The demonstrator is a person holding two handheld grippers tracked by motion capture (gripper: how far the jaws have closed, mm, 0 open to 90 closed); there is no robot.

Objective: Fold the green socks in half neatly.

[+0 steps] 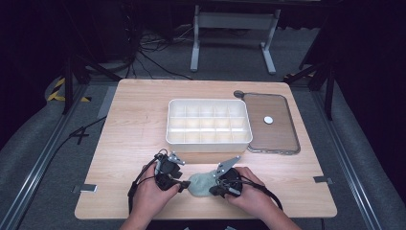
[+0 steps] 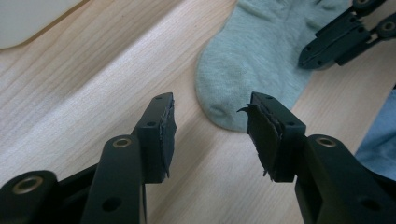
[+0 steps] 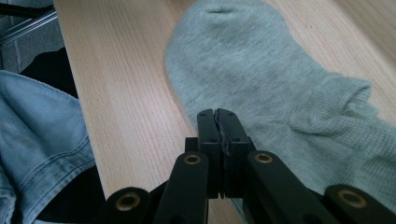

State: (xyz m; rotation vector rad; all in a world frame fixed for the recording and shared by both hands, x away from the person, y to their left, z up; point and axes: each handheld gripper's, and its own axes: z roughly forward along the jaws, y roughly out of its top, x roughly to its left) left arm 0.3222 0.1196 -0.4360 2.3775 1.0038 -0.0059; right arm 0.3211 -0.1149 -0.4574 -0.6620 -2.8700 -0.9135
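The grey-green sock [image 1: 201,184] lay flat on the table [image 1: 124,124], near its front edge and well short of the white compartment box [image 1: 208,120]. The left gripper [image 2: 212,133] stood spread — its jaws just off the sock's toe, nothing between them. The right gripper [image 3: 218,126] was pressed together over the sock's edge — whether it pinched cloth I cannot tell.

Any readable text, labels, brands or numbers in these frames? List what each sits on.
None readable. The sock, the divided box, the lid with its white knob, and the table bear no print. No markings show on the left gripper or the right gripper.
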